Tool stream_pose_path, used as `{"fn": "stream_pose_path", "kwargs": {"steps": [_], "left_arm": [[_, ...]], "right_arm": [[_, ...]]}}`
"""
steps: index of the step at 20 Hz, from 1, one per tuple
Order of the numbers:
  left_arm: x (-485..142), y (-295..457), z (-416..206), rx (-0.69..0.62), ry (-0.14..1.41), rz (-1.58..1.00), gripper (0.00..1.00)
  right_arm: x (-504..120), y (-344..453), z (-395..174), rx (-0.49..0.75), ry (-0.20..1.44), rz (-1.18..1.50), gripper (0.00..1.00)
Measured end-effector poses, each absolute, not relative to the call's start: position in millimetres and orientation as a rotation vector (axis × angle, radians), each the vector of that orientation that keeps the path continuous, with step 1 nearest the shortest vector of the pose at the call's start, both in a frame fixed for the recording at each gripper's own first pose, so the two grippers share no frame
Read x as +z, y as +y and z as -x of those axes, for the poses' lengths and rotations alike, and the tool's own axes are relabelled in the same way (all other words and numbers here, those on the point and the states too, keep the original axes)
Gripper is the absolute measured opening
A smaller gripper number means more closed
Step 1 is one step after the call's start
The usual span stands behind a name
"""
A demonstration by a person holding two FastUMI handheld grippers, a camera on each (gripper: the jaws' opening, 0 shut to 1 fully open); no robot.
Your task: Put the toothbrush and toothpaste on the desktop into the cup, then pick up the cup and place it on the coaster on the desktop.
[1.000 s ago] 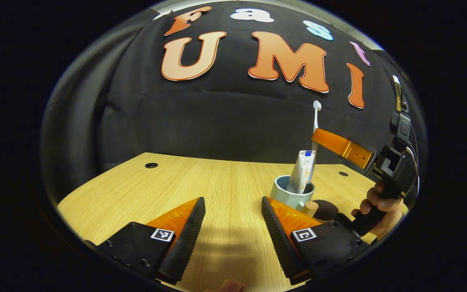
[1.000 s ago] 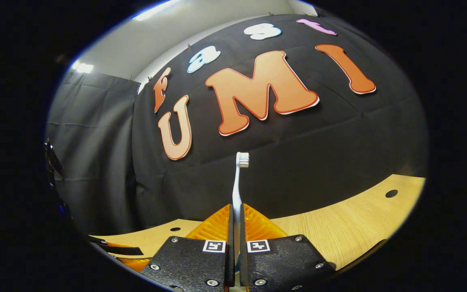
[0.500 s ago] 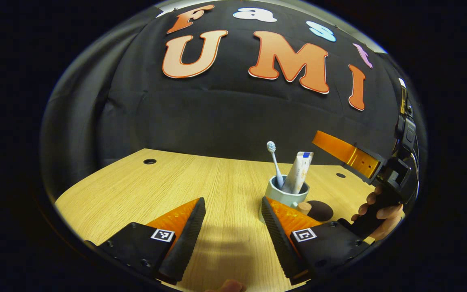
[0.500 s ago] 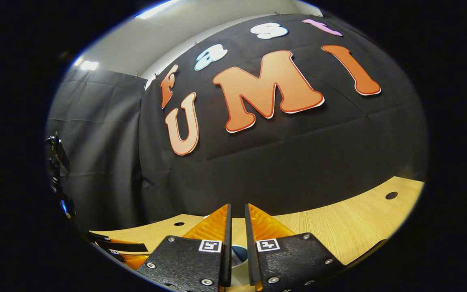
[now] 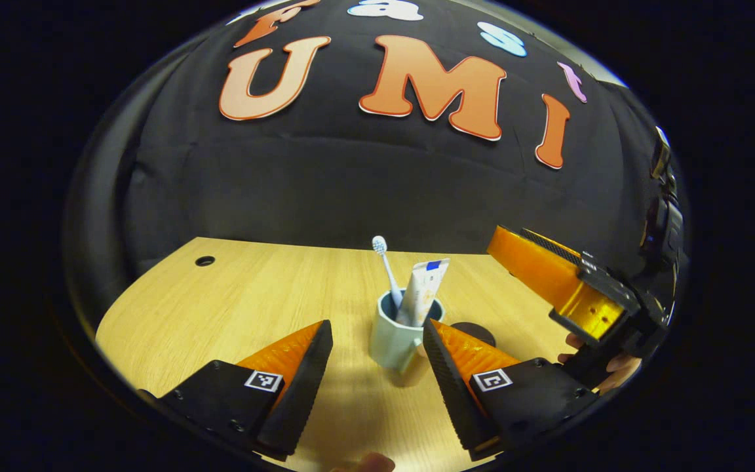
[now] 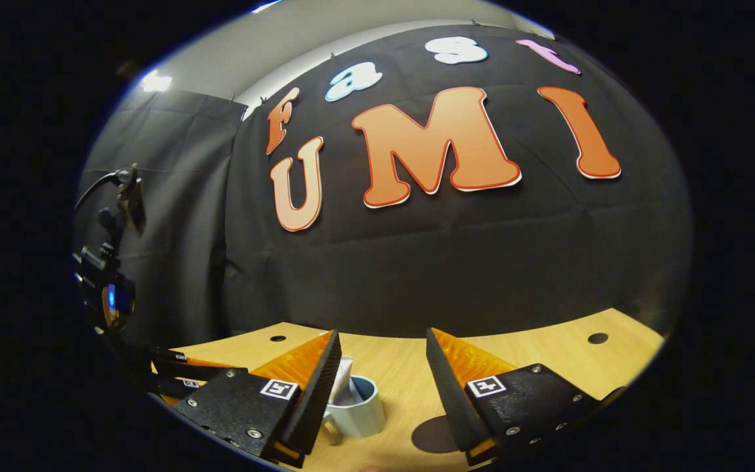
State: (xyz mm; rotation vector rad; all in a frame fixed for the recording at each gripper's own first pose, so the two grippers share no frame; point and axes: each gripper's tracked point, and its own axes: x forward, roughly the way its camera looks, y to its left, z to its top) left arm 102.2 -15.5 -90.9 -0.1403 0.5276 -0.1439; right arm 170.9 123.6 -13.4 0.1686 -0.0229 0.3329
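A pale blue-green cup (image 5: 390, 335) stands on the wooden desktop (image 5: 253, 308) with a white toothbrush (image 5: 387, 270) and a toothpaste tube (image 5: 425, 292) upright inside it. My left gripper (image 5: 375, 326) is open, and the cup sits just beyond and between its fingertips without touching them. A dark round coaster (image 5: 476, 332) lies right of the cup. The right gripper (image 5: 551, 278) hovers above and to the right, held by a hand (image 5: 610, 370). In the right gripper view, my right gripper (image 6: 382, 337) is open above the cup (image 6: 359, 412) and the coaster (image 6: 431, 436), with the toothpaste tube (image 6: 345, 388) partly hidden behind one finger.
The desktop has small cable holes (image 5: 205, 261) (image 6: 598, 338) near its back edge, and bare wood stretches to the left of the cup. The black booth wall rises close behind the desk. The left gripper's body (image 6: 174, 373) shows at the far left of the right gripper view.
My right gripper let go of the toothbrush, which dropped into the cup, then opened wide and drew back. My left gripper moved closer to the cup.
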Motion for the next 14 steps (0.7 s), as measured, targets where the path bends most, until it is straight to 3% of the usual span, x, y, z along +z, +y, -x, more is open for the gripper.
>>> {"fn": "stream_pose_path", "kwargs": {"steps": [1,5,10,11,12,14], "left_arm": [[-87.1,-20.8,-105.2,-0.161,0.552,0.153,0.9],[-94.6,-49.5,-103.3,-0.234,0.737,0.252,0.91],[-104.1,-49.3,-105.6,-0.206,0.956,0.256,0.93],[-106.4,-53.9,-104.4,-0.21,1.013,0.28,0.93],[-109.5,-55.5,-103.3,-0.205,1.067,0.288,0.94],[-115.2,-51.5,-108.0,-0.179,1.125,0.259,0.99]], "right_arm": [[-9.3,115.0,-168.6,0.319,-0.033,-0.153,0.84],[-3.8,81.1,-156.0,0.282,-0.023,-0.146,0.9],[-4.8,38.6,-142.0,0.212,-0.007,-0.085,0.94],[-7.5,34.2,-137.8,0.21,0.004,-0.082,0.99],[-7.8,30.9,-132.4,0.211,0.01,-0.083,0.94],[-8.1,21.9,-125.1,0.204,0.016,-0.073,0.96]]}}
